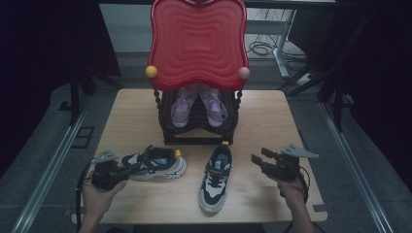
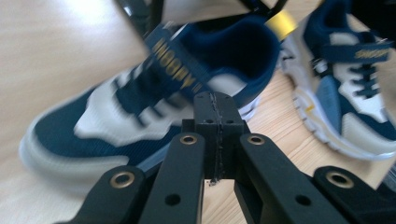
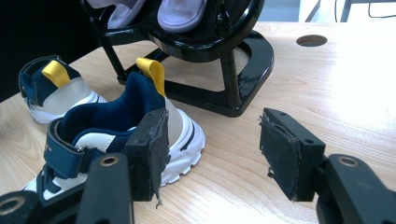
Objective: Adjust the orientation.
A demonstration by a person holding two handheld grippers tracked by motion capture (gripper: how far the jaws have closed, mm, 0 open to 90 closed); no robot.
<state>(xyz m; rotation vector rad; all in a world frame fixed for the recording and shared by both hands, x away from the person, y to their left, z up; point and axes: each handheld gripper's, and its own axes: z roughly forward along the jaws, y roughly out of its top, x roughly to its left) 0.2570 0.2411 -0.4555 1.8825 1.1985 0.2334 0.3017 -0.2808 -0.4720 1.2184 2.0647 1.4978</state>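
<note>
Standing on grey floor between dark curtains, the pale wooden counter carries a black rack with a red wavy tray top. The left gripper, jaws pressed together, grips the side of the left navy-and-white sneaker. The right gripper gapes wide beside the other sneaker.

Black left claw with brass-ringed holes, right claw with seemingly frayed pads, grey three-cornered plates, black cables
</note>
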